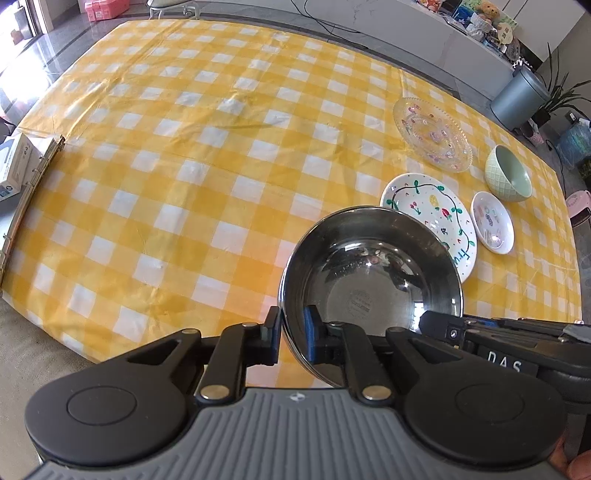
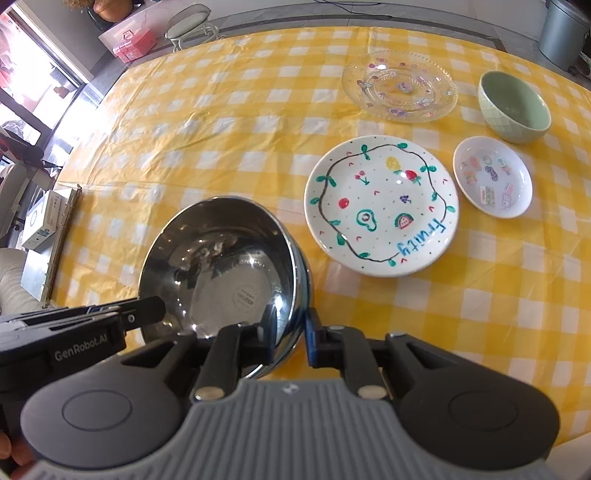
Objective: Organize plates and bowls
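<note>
A shiny steel bowl is held by both grippers above the yellow checked tablecloth. My left gripper is shut on its left rim. My right gripper is shut on its right rim. To the right lie a white fruit-painted plate, a small white dish, a clear glass plate and a green bowl.
The table's left edge has a wooden strip with a white box beside it. A grey bin and plants stand beyond the far right corner. A stool stands beyond the far edge.
</note>
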`<action>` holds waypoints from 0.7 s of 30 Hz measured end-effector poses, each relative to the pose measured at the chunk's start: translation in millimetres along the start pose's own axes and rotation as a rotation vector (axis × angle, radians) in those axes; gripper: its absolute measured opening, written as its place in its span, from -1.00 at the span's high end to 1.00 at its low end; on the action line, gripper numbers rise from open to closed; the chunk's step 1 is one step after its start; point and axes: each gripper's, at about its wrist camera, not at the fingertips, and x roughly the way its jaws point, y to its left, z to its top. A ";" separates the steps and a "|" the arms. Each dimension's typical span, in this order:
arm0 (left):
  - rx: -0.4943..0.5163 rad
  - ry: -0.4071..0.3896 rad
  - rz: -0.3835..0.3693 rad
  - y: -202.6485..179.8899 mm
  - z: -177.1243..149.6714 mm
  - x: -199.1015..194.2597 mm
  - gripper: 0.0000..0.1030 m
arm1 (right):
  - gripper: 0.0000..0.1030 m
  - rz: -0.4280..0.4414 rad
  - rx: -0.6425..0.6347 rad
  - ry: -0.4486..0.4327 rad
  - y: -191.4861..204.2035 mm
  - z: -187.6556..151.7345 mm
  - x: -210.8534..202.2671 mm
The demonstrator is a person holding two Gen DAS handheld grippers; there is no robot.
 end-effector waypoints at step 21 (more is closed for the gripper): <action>0.278 -0.373 -0.146 -103.6 -2.6 -94.5 0.23 | -0.11 -0.079 -0.102 -0.403 -30.4 -22.4 -100.1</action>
